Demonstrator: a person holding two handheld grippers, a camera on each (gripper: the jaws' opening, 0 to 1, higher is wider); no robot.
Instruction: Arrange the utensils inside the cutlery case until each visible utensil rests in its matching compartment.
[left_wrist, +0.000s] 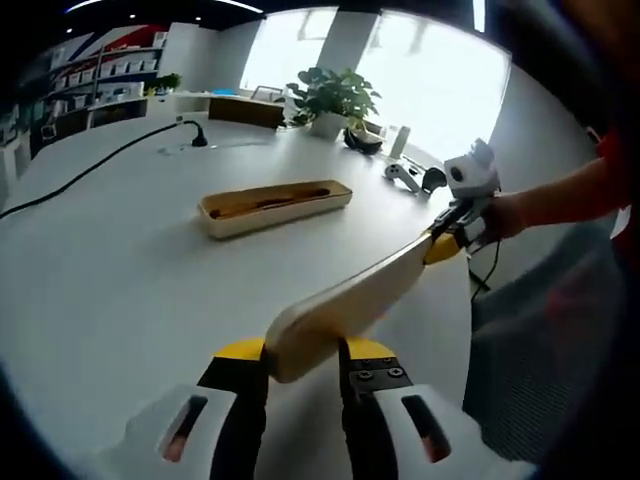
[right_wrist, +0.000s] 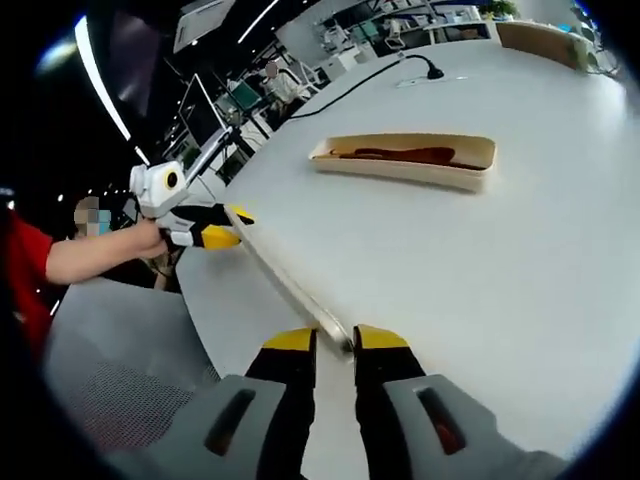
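Note:
A cream cutlery case (left_wrist: 275, 207) (right_wrist: 405, 160) lies open on the white table (left_wrist: 110, 290), with dark wooden utensils (left_wrist: 270, 201) (right_wrist: 400, 155) lying lengthwise inside. A long flat cream lid (left_wrist: 370, 290) hangs in the air between both grippers. My left gripper (left_wrist: 305, 355) is shut on its near rounded end. At the far end, my right gripper (left_wrist: 455, 228) clamps it, held by a hand (left_wrist: 510, 215). In the right gripper view the lid (right_wrist: 285, 280) shows edge-on, with my right gripper (right_wrist: 335, 342) shut on it and my left gripper (right_wrist: 215, 228) at the other end.
A potted plant (left_wrist: 330, 95) stands at the table's far side, with a black cable (left_wrist: 90, 170) and small white and black devices (left_wrist: 415, 178) nearby. A grey mesh chair (right_wrist: 110, 400) sits beside the table edge.

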